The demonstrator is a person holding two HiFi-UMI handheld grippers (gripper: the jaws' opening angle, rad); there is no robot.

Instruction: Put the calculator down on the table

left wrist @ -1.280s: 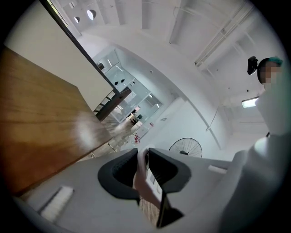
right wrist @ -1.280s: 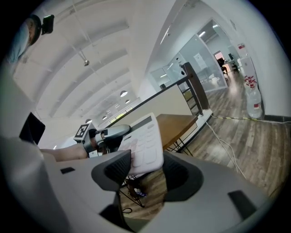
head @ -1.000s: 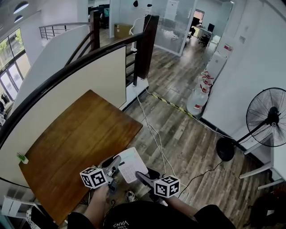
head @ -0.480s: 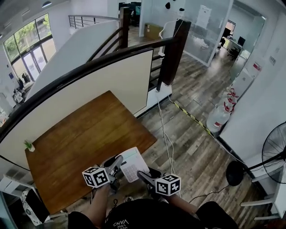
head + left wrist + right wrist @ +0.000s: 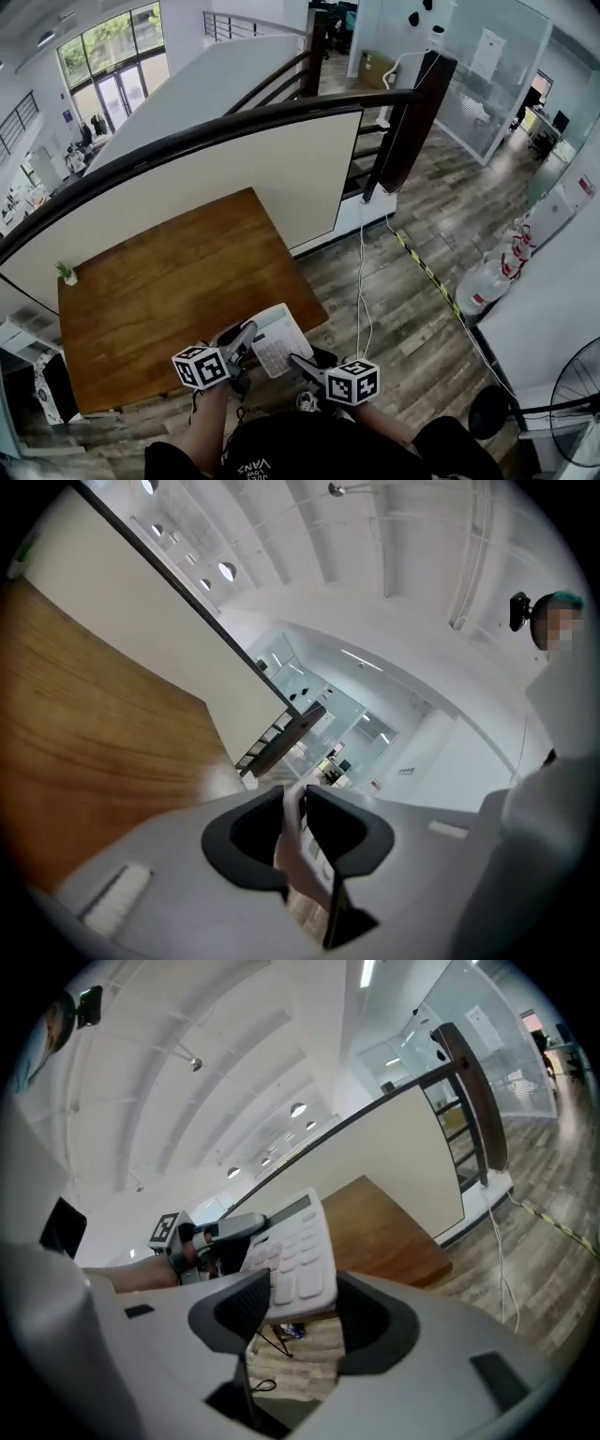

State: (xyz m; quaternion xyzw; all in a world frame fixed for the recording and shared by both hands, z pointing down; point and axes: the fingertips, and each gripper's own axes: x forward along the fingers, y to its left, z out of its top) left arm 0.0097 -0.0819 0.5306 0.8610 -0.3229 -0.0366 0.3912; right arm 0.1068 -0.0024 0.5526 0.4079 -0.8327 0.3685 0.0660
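Note:
The white calculator [image 5: 273,339] hangs in the air at the near right corner of the brown wooden table [image 5: 169,281], held from both sides. My left gripper [image 5: 246,336] is shut on its left edge, and the left gripper view shows that thin edge [image 5: 292,841] pinched between the jaws [image 5: 302,794]. My right gripper [image 5: 298,362] grips its near end. In the right gripper view the keypad [image 5: 295,1246] fills the gap of the jaws [image 5: 302,1288]. Beyond it I see the left gripper [image 5: 220,1232] and the table [image 5: 375,1222].
A small potted plant [image 5: 66,273] stands on the table's far left corner. A cream partition with a dark handrail [image 5: 234,159] runs behind the table. On the wood floor to the right lie a cable [image 5: 361,281], water bottles [image 5: 487,281] and a fan [image 5: 577,394].
Both grippers and the calculator between them have swung left towards the table. The calculator now overlaps the table's near corner, and the grips look the same.

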